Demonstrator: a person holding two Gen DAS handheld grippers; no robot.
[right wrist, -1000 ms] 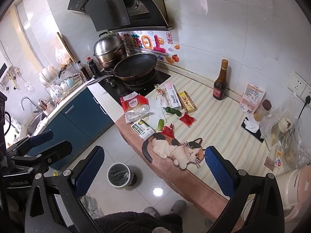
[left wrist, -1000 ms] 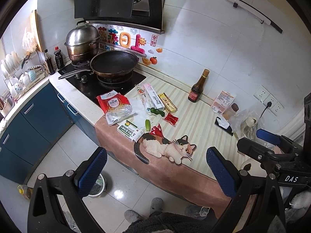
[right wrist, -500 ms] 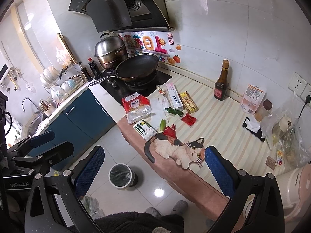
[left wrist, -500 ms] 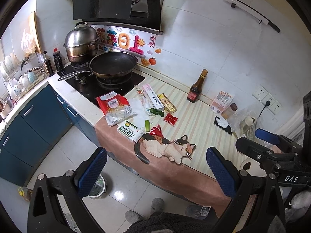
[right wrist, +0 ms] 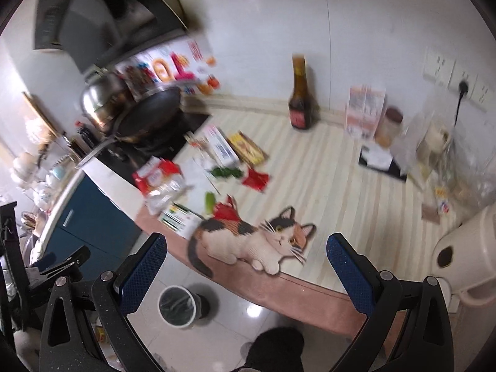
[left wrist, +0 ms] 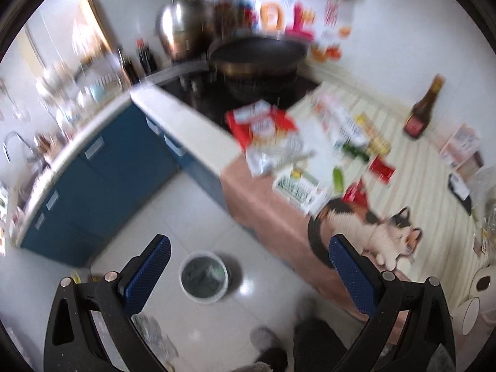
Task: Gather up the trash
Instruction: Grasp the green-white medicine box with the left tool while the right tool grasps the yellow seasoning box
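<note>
Trash lies on the striped counter: a red-and-white packet [left wrist: 263, 130] [right wrist: 158, 175], a green-and-white box [left wrist: 297, 189] [right wrist: 178, 218], a torn red wrapper [left wrist: 356, 190] [right wrist: 226, 210], a small red sachet [left wrist: 381, 169] [right wrist: 255, 179] and a green scrap [left wrist: 338, 179] [right wrist: 210, 200]. A small lined bin [left wrist: 203, 276] [right wrist: 177, 305] stands on the floor below the counter edge. My left gripper [left wrist: 248, 248] hangs open above the bin, holding nothing. My right gripper [right wrist: 246, 241] is open and empty in front of the counter's near edge. Both views are motion-blurred.
A frying pan [right wrist: 148, 114] and steel pot [left wrist: 176, 31] sit on the hob. A dark sauce bottle [right wrist: 299, 99] stands by the wall. A cat-print mat [right wrist: 254, 238] overhangs the counter edge. Blue cabinets [left wrist: 102, 161] are at left, a white appliance [right wrist: 465, 248] at right.
Both cameras have swung fast. The left view has turned down and left toward the floor and bin. The right view has moved closer to the counter. Both grippers stay open.
</note>
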